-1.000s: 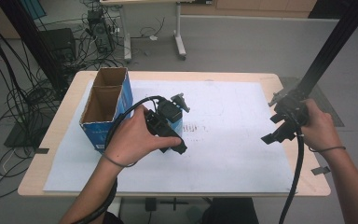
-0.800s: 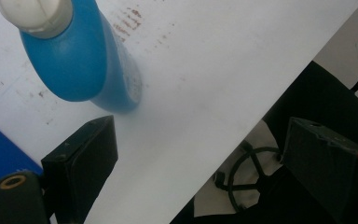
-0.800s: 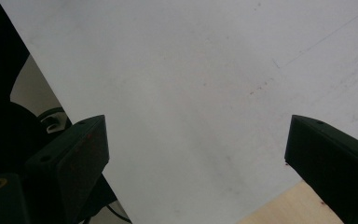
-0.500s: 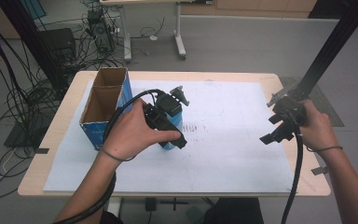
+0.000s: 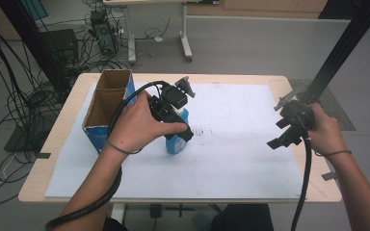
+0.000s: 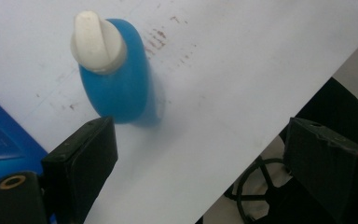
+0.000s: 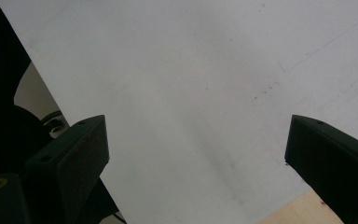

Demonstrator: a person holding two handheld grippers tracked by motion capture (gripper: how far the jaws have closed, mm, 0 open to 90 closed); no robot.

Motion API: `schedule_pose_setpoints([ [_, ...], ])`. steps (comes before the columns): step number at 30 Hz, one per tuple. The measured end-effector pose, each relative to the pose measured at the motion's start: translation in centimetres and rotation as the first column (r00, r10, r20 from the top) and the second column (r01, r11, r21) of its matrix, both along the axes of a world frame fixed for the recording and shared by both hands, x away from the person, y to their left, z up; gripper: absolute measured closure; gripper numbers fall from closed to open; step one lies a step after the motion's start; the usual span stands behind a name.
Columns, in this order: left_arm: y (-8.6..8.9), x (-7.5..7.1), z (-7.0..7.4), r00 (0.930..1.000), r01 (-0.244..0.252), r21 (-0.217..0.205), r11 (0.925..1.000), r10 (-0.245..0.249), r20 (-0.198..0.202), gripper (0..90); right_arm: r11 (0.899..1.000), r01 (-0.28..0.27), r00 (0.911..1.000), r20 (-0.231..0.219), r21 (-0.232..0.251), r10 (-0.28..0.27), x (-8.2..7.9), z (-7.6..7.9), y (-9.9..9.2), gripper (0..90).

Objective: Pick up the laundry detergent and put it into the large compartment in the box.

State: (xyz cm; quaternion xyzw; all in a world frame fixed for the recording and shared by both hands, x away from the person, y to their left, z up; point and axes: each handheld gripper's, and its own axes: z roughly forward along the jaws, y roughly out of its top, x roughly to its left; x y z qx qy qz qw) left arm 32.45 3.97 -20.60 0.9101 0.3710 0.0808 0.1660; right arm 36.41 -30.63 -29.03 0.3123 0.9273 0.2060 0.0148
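A blue bottle (image 5: 177,140) with a white cap (image 6: 98,41) stands upright on the white sheet (image 5: 231,159), just right of the cardboard box. My left gripper (image 5: 187,111) hovers over the bottle, pointing down, its jaws open wide. In the left gripper view the bottle (image 6: 121,88) stands just past the left jaw's tip, untouched, and nothing lies between the jaws of the left gripper (image 6: 205,163). My right gripper (image 5: 279,133) is held above the sheet's right edge, open and empty; in its own view, bare paper lies under the right gripper (image 7: 200,158).
An open cardboard box (image 5: 95,139) with blue sides stands at the table's left; its blue wall (image 6: 0,135) is close to my left jaw. A slanted black pole (image 5: 337,53) rises at the right. Cables and table legs lie on the floor beyond the far edge.
My left hand has shifted slightly up and to the left over the bottle, so more of the blue bottle now shows beneath it. The right hand has stayed still.
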Motion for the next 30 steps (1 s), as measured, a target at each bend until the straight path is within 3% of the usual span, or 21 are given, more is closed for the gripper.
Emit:
schedule_pose_setpoints([
  [2, -0.1, 0.3, 0.1, 0.9998, -0.011, 0.008, 0.9999, 0.011, 0.014, 10.3, 0.999, -0.03, 0.9994, 0.013, -0.014, 0.031, 0.2, 0.0, -0.2, 6.0],
  [11, -0.3, 1.5, 0.4, 0.9991, -0.033, 0.025, 0.9991, 0.033, 0.027, 10.3, 1.0, -0.025, 0.9997, 0.006, -0.009, 0.025, 0.2, -0.2, -0.1, 6.0],
  [30, -0.4, 3.7, 1.3, 0.9967, -0.07, 0.005, 0.9975, 0.07, 0.043, 10.0, 0.999, -0.026, 0.9996, 0.008, -0.024, 0.026, 0.4, -0.2, 0.1, 6.0],
])
